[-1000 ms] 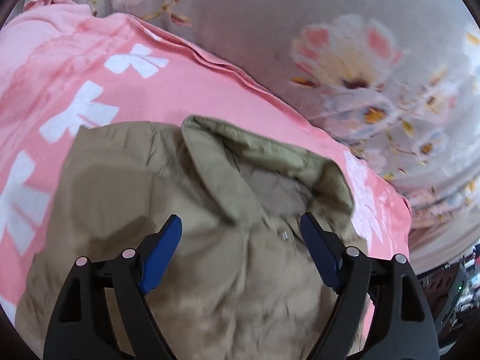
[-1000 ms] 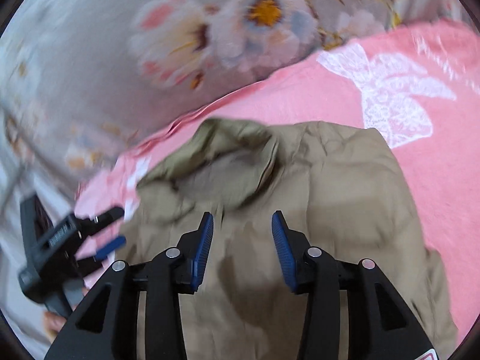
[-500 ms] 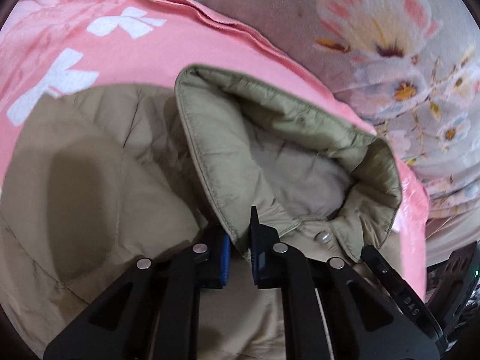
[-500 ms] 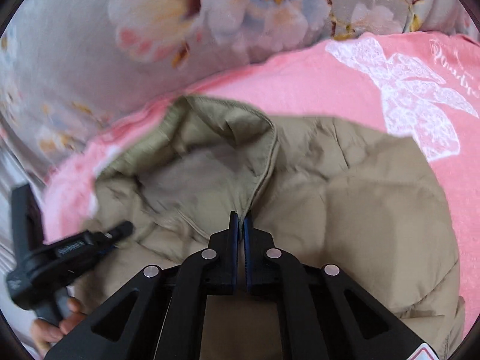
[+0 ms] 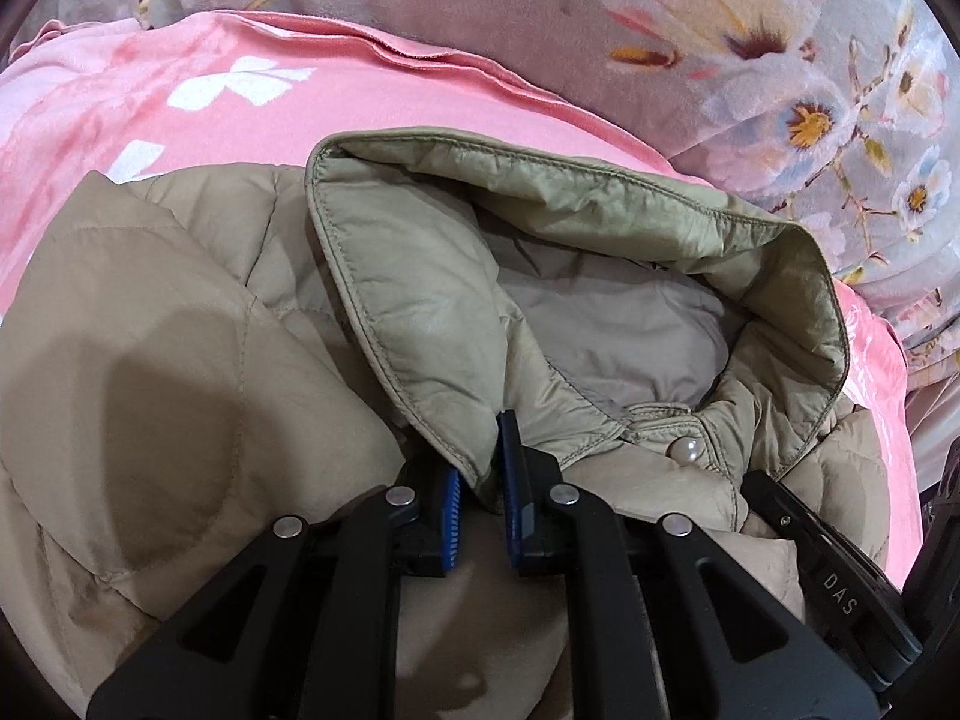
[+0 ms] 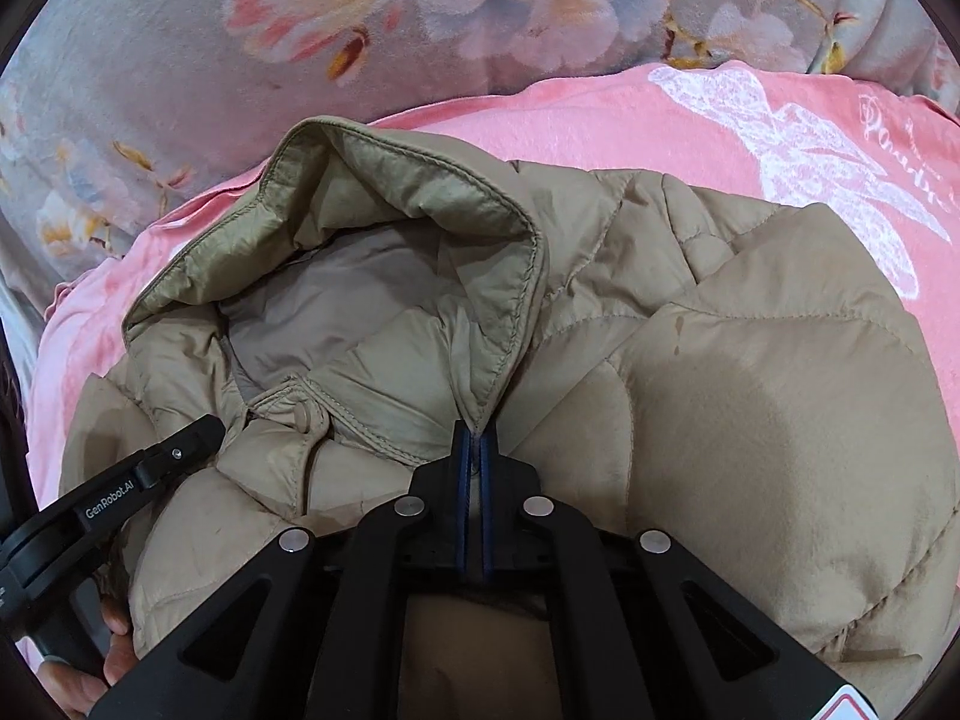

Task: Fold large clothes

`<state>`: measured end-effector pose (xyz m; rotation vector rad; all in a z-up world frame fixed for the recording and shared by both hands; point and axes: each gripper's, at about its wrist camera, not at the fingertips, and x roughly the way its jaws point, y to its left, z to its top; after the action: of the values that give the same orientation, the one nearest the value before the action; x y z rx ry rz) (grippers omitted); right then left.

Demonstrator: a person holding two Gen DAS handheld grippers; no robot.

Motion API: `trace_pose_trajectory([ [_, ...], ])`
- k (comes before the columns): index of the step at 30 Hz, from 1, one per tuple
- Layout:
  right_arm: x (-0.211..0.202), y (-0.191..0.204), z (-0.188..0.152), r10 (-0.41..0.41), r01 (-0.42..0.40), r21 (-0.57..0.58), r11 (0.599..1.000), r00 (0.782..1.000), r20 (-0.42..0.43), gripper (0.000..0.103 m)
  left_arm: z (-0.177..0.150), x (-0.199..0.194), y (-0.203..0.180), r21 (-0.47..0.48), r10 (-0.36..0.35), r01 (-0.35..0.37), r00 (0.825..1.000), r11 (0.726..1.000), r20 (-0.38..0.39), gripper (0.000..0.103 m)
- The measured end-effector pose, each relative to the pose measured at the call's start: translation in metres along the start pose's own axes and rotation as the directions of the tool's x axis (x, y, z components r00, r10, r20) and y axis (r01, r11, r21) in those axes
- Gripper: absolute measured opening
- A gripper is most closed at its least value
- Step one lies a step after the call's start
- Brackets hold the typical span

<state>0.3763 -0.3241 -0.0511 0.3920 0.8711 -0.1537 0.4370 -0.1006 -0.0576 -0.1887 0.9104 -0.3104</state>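
A beige quilted jacket (image 5: 180,330) lies front up on a pink blanket (image 5: 240,120), its collar (image 5: 420,312) standing open. My left gripper (image 5: 480,492) is shut on the collar's left point, the blue pads pinching the tip. In the right wrist view the same jacket (image 6: 750,420) fills the frame. My right gripper (image 6: 474,462) is shut tight on the collar's other point (image 6: 480,312). Each gripper shows at the edge of the other's view: the right one (image 5: 840,588) at lower right, the left one (image 6: 150,480) at lower left. A snap button (image 5: 684,451) sits between the two points.
The pink blanket (image 6: 600,120) with white bow prints lies over a grey floral bed cover (image 6: 300,30), which spreads beyond the jacket's top (image 5: 780,60). A person's hand (image 6: 114,660) holds the left gripper's handle at the lower left.
Both grippers were open above the jacket's chest. They came down toward the collar and closed, each on one collar point, and have stayed there since.
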Motion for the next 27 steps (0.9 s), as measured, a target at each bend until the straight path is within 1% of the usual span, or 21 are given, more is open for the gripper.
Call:
trace_pose_trajectory([
  [7,0.001,-0.005,0.001,0.044,-0.044,0.041,0.998,0.999,0.002,0.000,-0.002,-0.002,0.004,-0.020,-0.021,0.022,1.000,1.000,0.005,0.012],
  [10,0.000,-0.007,0.002,0.067,-0.067,0.055,0.996,0.998,0.004,0.001,-0.001,-0.007,0.014,-0.071,-0.079,0.081,0.997,0.994,0.024,0.012],
  [12,-0.006,-0.010,0.002,0.091,-0.091,0.078,0.993,0.996,0.009,0.002,-0.002,-0.019,0.022,-0.100,-0.124,0.128,0.991,0.987,0.052,0.013],
  [13,-0.011,-0.011,0.002,0.097,-0.097,0.092,0.991,0.995,0.008,0.003,-0.001,-0.030,0.026,-0.095,-0.137,0.142,0.989,0.985,0.061,0.013],
  [14,-0.023,-0.015,0.000,0.093,-0.093,0.107,0.990,0.996,0.001,0.003,0.001,-0.041,0.027,-0.071,-0.128,0.132,0.990,0.989,0.062,0.013],
  [15,-0.032,-0.017,0.000,0.080,-0.081,0.103,0.991,0.997,0.006,0.004,0.006,-0.058,0.027,-0.028,-0.112,0.115,0.991,0.993,0.071,0.013],
  [16,-0.045,-0.019,0.003,0.057,-0.058,0.087,0.995,0.998,0.022,0.006,0.013,-0.072,0.027,-0.004,-0.080,0.081,0.993,0.997,0.092,0.013],
  [18,-0.067,-0.021,0.016,0.025,-0.031,0.071,0.997,0.997,0.074,0.006,0.039,-0.093,0.027,0.015,-0.017,0.015,0.991,1.000,0.136,0.012],
  [20,-0.082,-0.015,0.041,0.025,-0.034,0.069,0.997,0.992,0.127,0.006,0.068,-0.101,0.026,-0.007,-0.015,0.016,0.989,1.000,0.149,0.011],
  [21,-0.086,-0.008,0.059,0.044,-0.055,0.067,0.996,0.987,0.152,0.006,0.083,-0.101,0.023,-0.017,-0.019,0.022,0.989,1.000,0.149,0.011],
  [22,-0.086,0.000,0.075,0.066,-0.078,0.065,0.995,0.983,0.172,0.006,0.101,-0.098,0.016,-0.020,-0.005,0.008,0.988,1.000,0.152,0.011],
  [23,-0.083,0.008,0.091,0.087,-0.101,0.065,0.993,0.978,0.189,0.006,0.112,-0.092,0.011,-0.013,0.003,-0.002,0.989,1.000,0.149,0.012],
  [25,-0.073,0.016,0.111,0.106,-0.126,0.085,0.988,0.972,0.212,0.006,0.127,-0.075,0.003,-0.020,-0.001,0.004,0.991,1.000,0.131,0.012],
  [26,-0.062,0.021,0.121,0.114,-0.138,0.101,0.985,0.969,0.217,0.006,0.132,-0.064,0.001,-0.030,-0.010,0.013,0.994,0.999,0.108,0.012],
  [27,-0.054,0.022,0.124,0.108,-0.135,0.114,0.984,0.971,0.214,0.006,0.136,-0.051,0.000,-0.046,-0.012,0.015,0.997,0.999,0.082,0.012],
])
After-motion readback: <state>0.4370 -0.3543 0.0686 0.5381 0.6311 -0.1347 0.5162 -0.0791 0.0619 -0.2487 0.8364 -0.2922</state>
